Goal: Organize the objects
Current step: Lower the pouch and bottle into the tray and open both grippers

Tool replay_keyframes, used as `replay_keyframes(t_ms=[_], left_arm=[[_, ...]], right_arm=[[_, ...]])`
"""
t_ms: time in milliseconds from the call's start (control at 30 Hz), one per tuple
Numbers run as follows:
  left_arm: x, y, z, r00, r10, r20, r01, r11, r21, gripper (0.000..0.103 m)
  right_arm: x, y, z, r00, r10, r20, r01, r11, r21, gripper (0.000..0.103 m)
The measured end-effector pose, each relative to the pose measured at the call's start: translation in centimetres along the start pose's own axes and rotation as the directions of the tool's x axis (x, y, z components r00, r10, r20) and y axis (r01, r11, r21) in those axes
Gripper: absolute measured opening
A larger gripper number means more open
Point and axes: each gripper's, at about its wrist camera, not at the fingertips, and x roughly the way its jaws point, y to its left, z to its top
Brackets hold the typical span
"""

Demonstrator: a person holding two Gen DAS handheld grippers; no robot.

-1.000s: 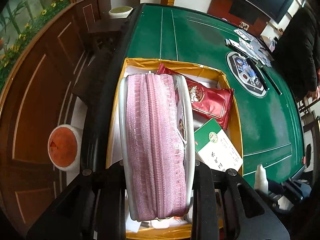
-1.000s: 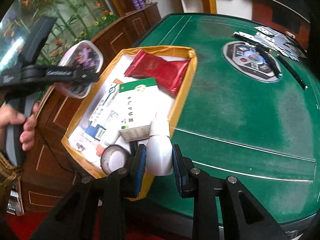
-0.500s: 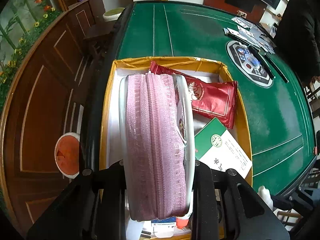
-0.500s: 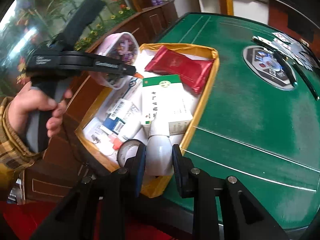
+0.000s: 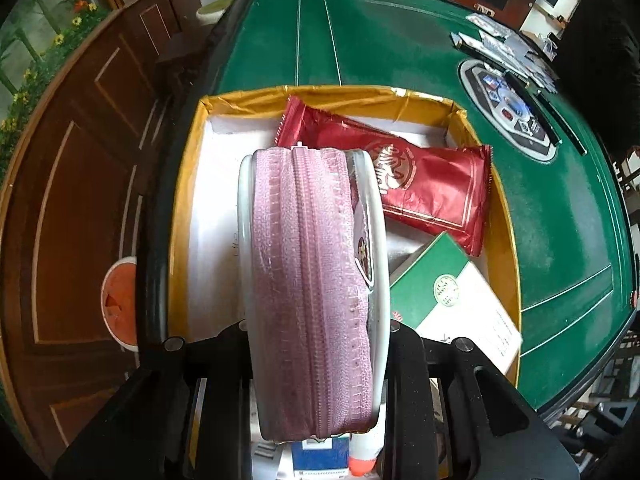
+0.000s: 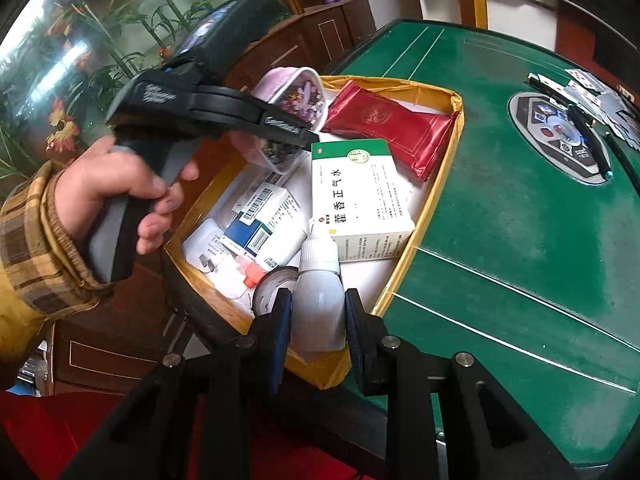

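My left gripper [image 5: 316, 344] is shut on a round pink zippered pouch [image 5: 312, 280] and holds it edge-up over the left side of a yellow-rimmed box [image 5: 340, 94]. The pouch also shows in the right wrist view [image 6: 296, 96], above the box [image 6: 440, 160]. My right gripper [image 6: 316, 320] is shut on a small white dropper bottle [image 6: 320, 280], held over the box's near corner. In the box lie a red foil packet [image 6: 384, 124], a green-and-white medicine carton [image 6: 356, 192], smaller packs [image 6: 256, 224] and a tape roll [image 6: 272, 292].
The box sits at the left edge of a green felt table [image 6: 520, 220]. Playing cards and a round control panel [image 6: 560, 136] lie at the far right. Wooden cabinets [image 5: 80, 160] and a white-rimmed red bin [image 5: 120, 304] stand left of the table.
The left gripper has moved the pouch forward and lower over the box. The right gripper has shifted left with the bottle, closer over the box's near corner.
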Motion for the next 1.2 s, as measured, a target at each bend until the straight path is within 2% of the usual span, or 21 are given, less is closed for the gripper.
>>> replay_keyframes(t_ms=[233,700,1200], left_arm=[[1.3,0.2,0.5,1.0,0.001,-0.023,-0.001,1.0,-0.005,0.024],[1.7,-0.9,1.0,1.0,0.017,-0.012,-0.017,1.0,0.018,0.024],[2.9,-1.8,1.4,1.0,0.006,-0.027,-0.005,1.0,0.027,0.024]], right_arm=[[0.7,0.4,-0.4,0.999,0.025,-0.033,-0.026,1.0,-0.014,0.025],[3.7,0.9,-0.2,0.996,-0.006,-0.092,0.001,0.998,-0.057,0.025],[4.8,0.4,-0.1,0.992,0.007,-0.123,-0.014,0.998,-0.059,0.025]])
